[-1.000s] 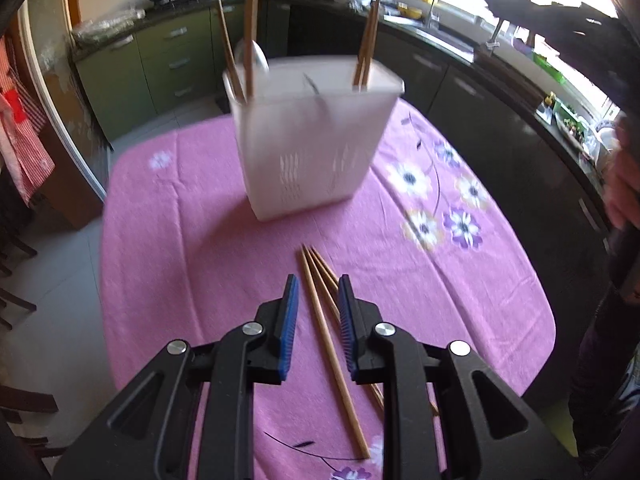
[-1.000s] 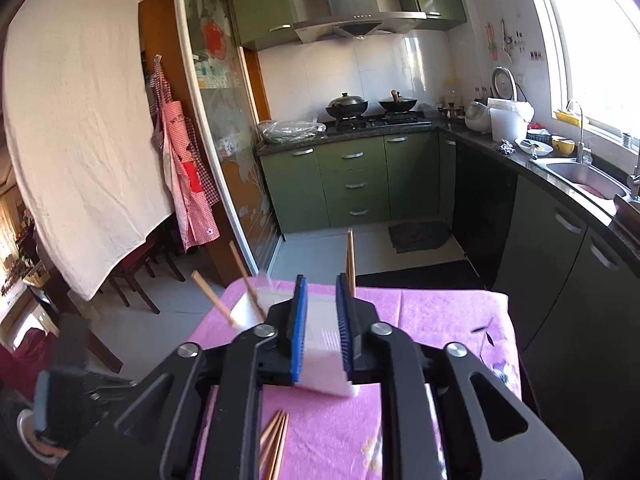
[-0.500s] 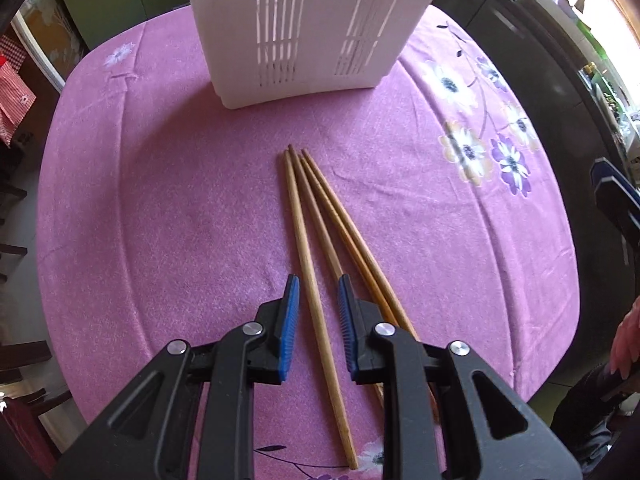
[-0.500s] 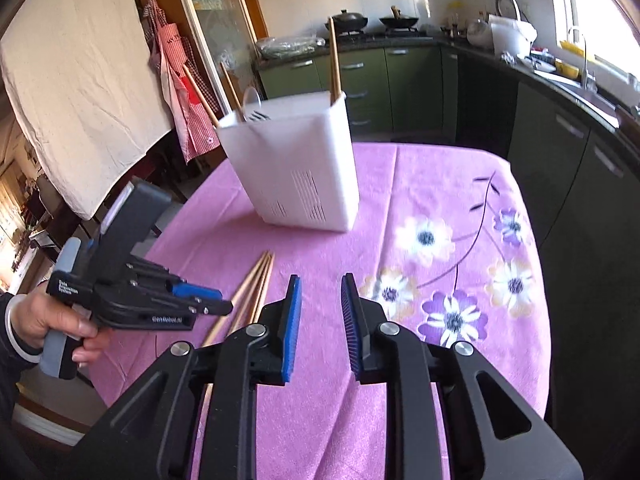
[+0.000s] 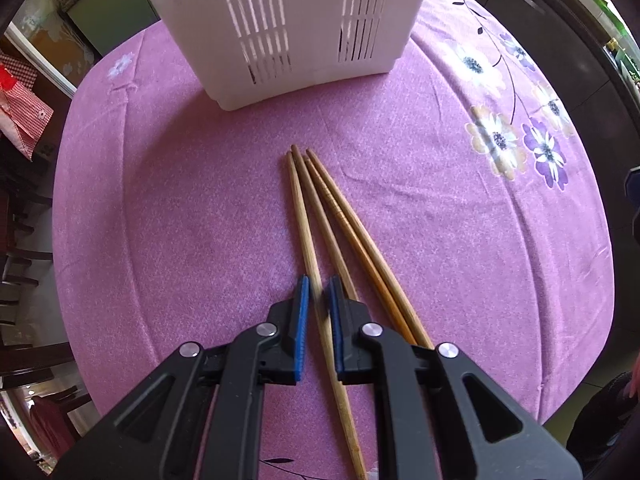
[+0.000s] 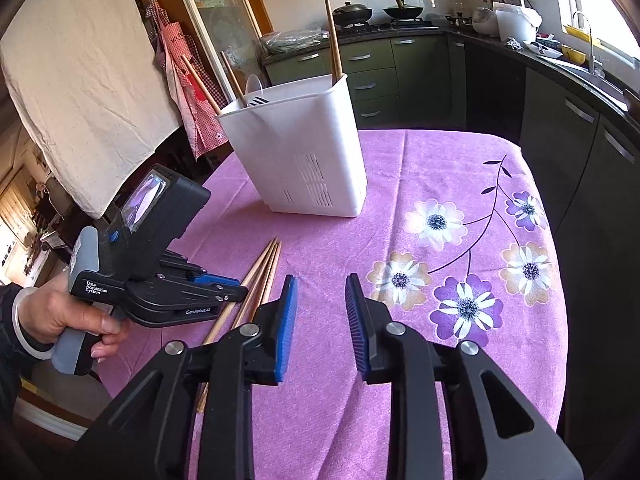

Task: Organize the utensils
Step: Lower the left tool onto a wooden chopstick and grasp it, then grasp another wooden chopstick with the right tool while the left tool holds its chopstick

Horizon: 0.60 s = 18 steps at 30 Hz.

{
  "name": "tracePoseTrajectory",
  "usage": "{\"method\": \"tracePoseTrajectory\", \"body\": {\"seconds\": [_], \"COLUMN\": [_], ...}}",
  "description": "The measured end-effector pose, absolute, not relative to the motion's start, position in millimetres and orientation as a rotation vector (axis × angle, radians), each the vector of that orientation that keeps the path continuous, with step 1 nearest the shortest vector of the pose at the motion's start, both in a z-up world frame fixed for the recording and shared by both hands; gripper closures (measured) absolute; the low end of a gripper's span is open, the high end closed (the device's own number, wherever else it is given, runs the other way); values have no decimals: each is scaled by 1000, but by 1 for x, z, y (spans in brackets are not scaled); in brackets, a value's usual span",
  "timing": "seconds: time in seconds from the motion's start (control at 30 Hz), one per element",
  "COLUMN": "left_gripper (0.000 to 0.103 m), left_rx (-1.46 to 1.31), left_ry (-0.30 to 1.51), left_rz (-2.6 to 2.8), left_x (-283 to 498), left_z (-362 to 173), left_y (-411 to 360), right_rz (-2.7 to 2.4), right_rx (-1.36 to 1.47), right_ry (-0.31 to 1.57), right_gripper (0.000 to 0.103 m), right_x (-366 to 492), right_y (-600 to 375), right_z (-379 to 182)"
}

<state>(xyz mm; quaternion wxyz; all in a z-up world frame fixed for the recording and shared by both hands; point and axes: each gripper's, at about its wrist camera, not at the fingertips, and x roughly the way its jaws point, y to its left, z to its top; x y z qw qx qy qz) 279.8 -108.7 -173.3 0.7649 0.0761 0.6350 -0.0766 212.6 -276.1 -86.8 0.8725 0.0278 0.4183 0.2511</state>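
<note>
Several wooden chopsticks [image 5: 320,216] lie side by side on the pink floral tablecloth [image 5: 180,220], tips toward a white slotted utensil holder [image 5: 288,24]. My left gripper [image 5: 318,292] is low over them, its blue pads narrowly apart astride the leftmost chopstick [image 5: 306,240], not clamped. In the right wrist view the holder [image 6: 304,152] holds chopsticks and a white spoon. The left gripper [image 6: 236,292] shows there at the chopsticks [image 6: 260,276]. My right gripper [image 6: 320,300] is open and empty above the cloth.
The round table's edge [image 6: 560,320] drops off at right toward dark kitchen cabinets [image 6: 560,128]. A white cloth [image 6: 80,80] and a red checked apron [image 6: 188,80] hang at left. Chairs [image 5: 24,240] stand beside the table.
My left gripper has dropped down and forward onto the chopsticks, its pads now around the leftmost one. My right gripper has lowered toward the table and opened wider.
</note>
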Motion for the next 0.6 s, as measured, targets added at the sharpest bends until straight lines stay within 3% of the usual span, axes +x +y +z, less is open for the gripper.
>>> {"method": "tracePoseTrajectory", "body": {"seconds": [0.23,0.6], "left_gripper": [96,97], "left_rx": [115,87], "left_ry": [1354,1115], "left_rz": [-179,-219], "left_x": [274,228], "left_z": [-164,-85], "left_y": [-100,-74], "right_rz": [532,573], "right_rx": [44,23], "right_ry": [898,1005], "right_gripper": [77,71], "right_x": [212,231], "right_y": [-272,-245], "right_z": [-92,-119]}}
